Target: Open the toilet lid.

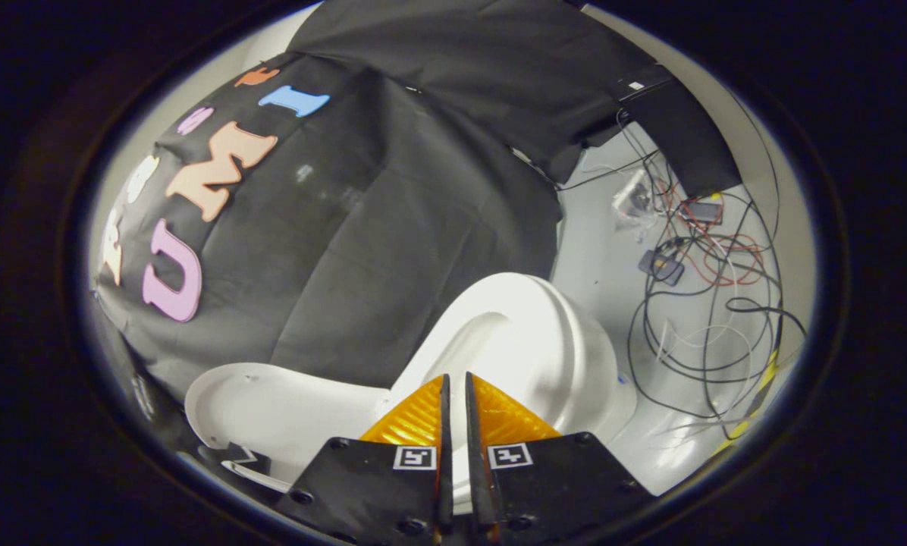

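Observation:
The white toilet [552, 341] lies just beyond my fingers, with its bowl and seat ahead and to the right. Its lid [271, 409] is lifted off the seat and spreads out to the left of the fingers, hollow underside towards me. My gripper [454, 379] is closed down to a thin slit at the lid's rim. A narrow white strip of that rim shows between the two fingers. The whole scene looks strongly tilted.
The black cloth wall [362, 227] hangs close behind the toilet and lid. On the pale floor to the right lies a tangle of black, red and white cables [704, 303] with small devices, and a yellow-black strip [757, 394] past them.

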